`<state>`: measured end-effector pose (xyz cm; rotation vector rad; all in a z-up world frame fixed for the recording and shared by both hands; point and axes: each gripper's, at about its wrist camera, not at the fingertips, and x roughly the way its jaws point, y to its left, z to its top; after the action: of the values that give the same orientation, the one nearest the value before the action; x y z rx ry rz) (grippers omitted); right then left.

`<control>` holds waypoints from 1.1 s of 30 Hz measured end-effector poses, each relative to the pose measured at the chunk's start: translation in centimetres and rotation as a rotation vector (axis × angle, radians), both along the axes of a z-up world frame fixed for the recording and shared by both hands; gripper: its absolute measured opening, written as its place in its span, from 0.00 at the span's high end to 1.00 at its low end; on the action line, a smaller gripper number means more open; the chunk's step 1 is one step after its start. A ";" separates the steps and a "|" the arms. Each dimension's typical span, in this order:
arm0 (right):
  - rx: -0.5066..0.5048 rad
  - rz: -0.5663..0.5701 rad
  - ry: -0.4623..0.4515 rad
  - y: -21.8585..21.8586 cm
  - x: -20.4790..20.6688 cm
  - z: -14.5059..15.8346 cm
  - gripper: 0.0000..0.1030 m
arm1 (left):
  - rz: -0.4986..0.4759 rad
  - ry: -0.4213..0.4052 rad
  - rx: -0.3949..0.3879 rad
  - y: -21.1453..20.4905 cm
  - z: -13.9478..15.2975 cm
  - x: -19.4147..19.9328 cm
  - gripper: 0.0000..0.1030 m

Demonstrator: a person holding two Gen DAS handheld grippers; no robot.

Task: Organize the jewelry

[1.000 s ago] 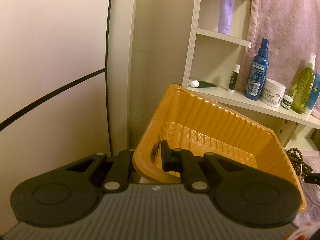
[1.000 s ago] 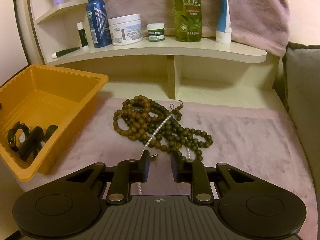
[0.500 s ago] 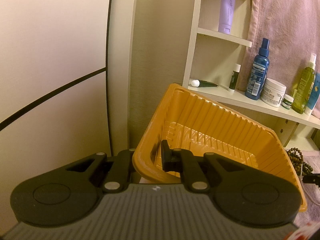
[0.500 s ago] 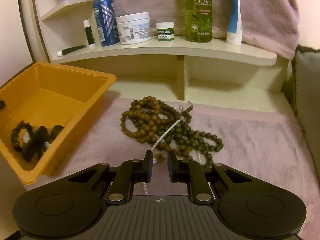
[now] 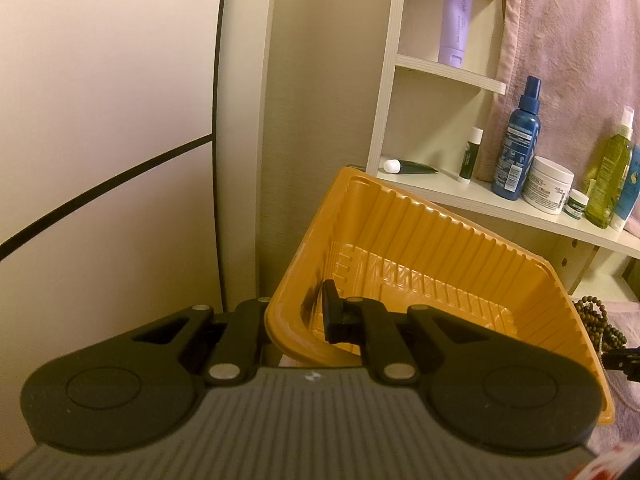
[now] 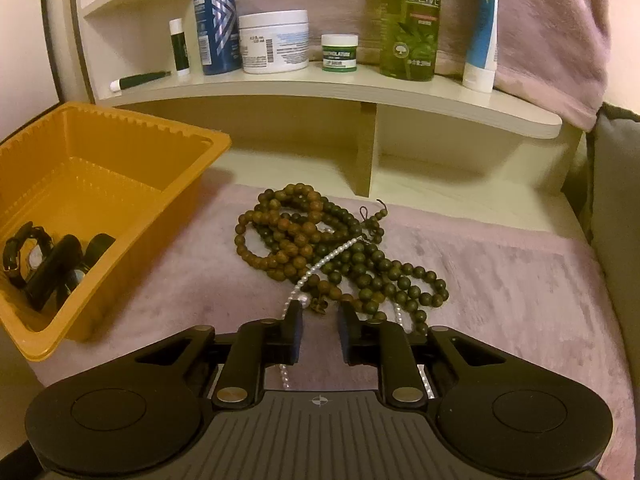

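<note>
An orange plastic tray [image 5: 420, 240] is tilted, and my left gripper [image 5: 298, 312] is shut on its near wall, one finger inside and one outside. In the right wrist view the tray [image 6: 120, 152] is at the left, with that gripper's finger and a dark watch [image 6: 24, 252] inside it. A pile of brown and green wooden bead strands [image 6: 320, 248] lies on the mauve cloth [image 6: 500, 280], with a thin white pearl strand [image 6: 320, 266] across it. My right gripper [image 6: 319, 320] is open and empty, low over the near end of the pile, the pearl strand running under its left finger.
A cream shelf unit [image 6: 320, 88] stands behind the beads with a blue spray bottle [image 6: 216, 20], a white jar [image 6: 276, 42], a small green jar [image 6: 340, 52], an olive bottle [image 6: 412, 20] and a blue tube [image 6: 480, 28]. A grey cushion [image 6: 616, 220] is at the right.
My right gripper has moved forward toward the bead pile, its fingers narrowing and then widening. The left gripper and tray have not moved.
</note>
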<state>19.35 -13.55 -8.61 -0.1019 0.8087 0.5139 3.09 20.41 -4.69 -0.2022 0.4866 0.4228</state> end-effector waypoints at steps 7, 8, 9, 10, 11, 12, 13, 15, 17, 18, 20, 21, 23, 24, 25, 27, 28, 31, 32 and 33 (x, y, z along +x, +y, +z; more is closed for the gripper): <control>-0.008 -0.019 -0.017 0.4 0.0 -0.2 0.73 | 0.001 0.000 0.001 0.0 0.0 0.0 0.90; -0.010 -0.027 -0.021 0.5 0.0 -0.2 0.73 | 0.001 -0.001 0.001 -0.1 0.0 0.0 0.90; -0.014 -0.034 -0.025 0.5 0.0 -0.3 0.73 | 0.000 0.000 0.001 0.0 0.0 0.0 0.90; -0.020 -0.040 -0.029 0.7 -0.1 -0.3 0.74 | 0.001 0.000 0.001 0.0 0.0 0.0 0.90; -0.025 -0.047 -0.031 0.8 -0.1 -0.3 0.74 | 0.000 0.000 0.001 0.0 0.0 0.0 0.90; -0.026 -0.053 -0.033 0.9 -0.1 -0.3 0.74 | 0.000 0.000 0.001 0.0 0.0 0.0 0.90; -0.023 -0.059 -0.033 0.9 -0.2 -0.3 0.74 | 0.001 0.001 0.000 0.0 0.0 0.0 0.90; -0.015 -0.059 -0.032 0.8 -0.2 -0.3 0.79 | 0.000 0.002 0.000 0.0 0.1 0.0 0.90; -0.016 -0.054 -0.034 0.7 -0.2 -0.3 0.82 | 0.000 0.003 -0.001 0.0 0.1 0.0 0.90; -0.015 -0.051 -0.034 0.7 -0.2 -0.3 0.82 | 0.000 0.003 -0.002 0.0 0.1 0.1 0.90; -0.010 -0.051 -0.032 0.6 -0.1 -0.2 0.82 | 0.000 0.004 -0.003 0.0 0.1 0.1 0.90; -0.010 -0.051 -0.031 0.6 -0.1 -0.2 0.82 | 0.000 0.004 -0.003 0.1 0.1 0.1 0.90; -0.008 -0.052 -0.033 0.6 -0.1 -0.1 0.82 | 0.000 0.004 -0.003 0.1 0.1 0.1 0.90; -0.005 -0.054 -0.034 0.6 -0.1 0.1 0.83 | -0.001 0.004 -0.003 0.1 0.1 0.1 0.90; -0.002 -0.054 -0.035 0.5 -0.2 0.2 0.83 | -0.001 0.004 -0.002 0.0 0.1 0.1 0.90; 0.005 -0.058 -0.041 0.5 -0.4 0.6 0.83 | -0.003 0.004 -0.002 0.1 0.1 0.2 0.90; 0.009 -0.058 -0.043 0.4 -0.5 0.9 0.83 | -0.003 0.003 -0.001 0.1 0.1 0.2 0.90; 0.019 -0.057 -0.054 0.4 -0.8 1.5 0.83 | -0.003 0.003 -0.001 0.1 0.1 0.2 0.90; 0.023 -0.056 -0.058 0.4 -0.9 1.8 0.83 | -0.004 0.003 -0.001 0.1 0.1 0.2 0.90; 0.027 -0.056 -0.062 0.4 -1.0 2.0 0.83 | -0.005 0.002 -0.001 0.1 0.1 0.2 0.90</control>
<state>18.38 -13.16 -6.62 -0.0691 0.7419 0.4663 3.28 20.53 -4.59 -0.2012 0.4893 0.4184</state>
